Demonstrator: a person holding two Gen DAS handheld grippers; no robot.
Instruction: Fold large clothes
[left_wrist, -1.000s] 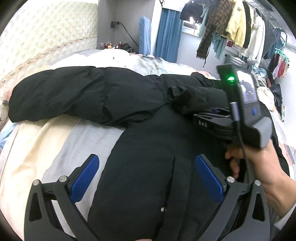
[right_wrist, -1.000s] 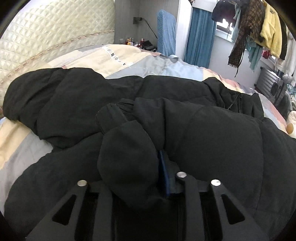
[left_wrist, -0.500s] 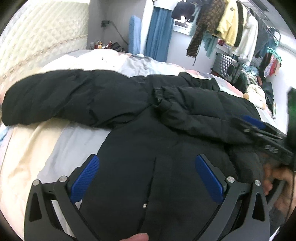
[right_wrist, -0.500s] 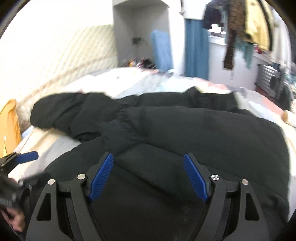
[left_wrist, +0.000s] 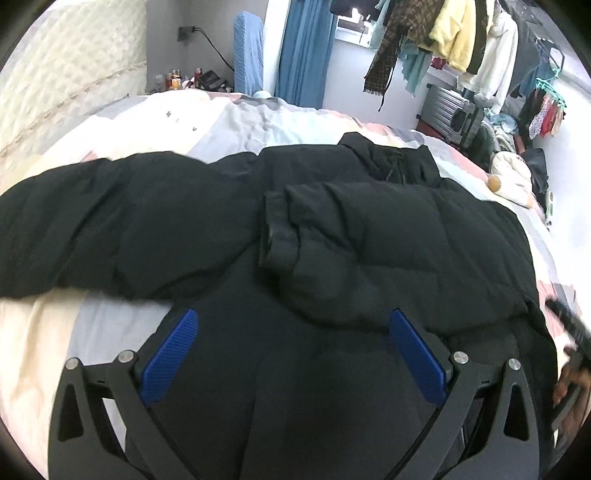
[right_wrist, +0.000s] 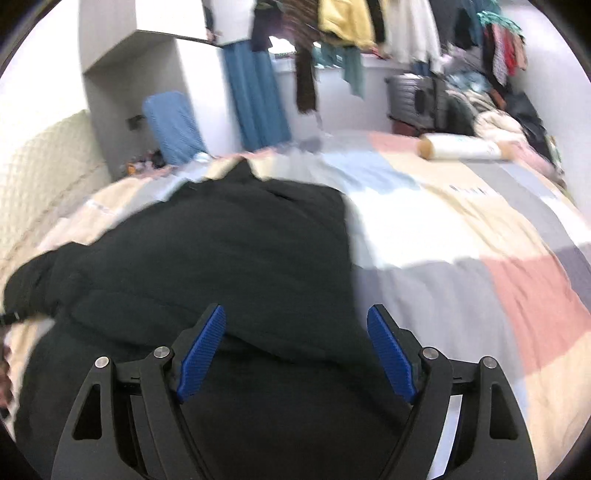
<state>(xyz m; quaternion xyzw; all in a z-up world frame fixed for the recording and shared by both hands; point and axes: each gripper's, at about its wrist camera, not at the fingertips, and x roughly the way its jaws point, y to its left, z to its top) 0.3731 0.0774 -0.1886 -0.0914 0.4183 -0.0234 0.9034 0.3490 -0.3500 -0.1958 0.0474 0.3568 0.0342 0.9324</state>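
Left wrist view: black jacket (left_wrist: 295, 258) on the bed (left_wrist: 258, 118), one sleeve (left_wrist: 369, 236) folded across, other sleeve (left_wrist: 110, 229) outstretched; left tongs (left_wrist: 293, 354) and right tongs (right_wrist: 297, 352) spread, empty.

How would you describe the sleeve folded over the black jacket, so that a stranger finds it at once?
Look at the bed with the patchwork quilt, where a black puffer jacket lies spread. One sleeve is folded across the jacket's body, its cuff near the middle. The other sleeve lies stretched out over the quilt instead.
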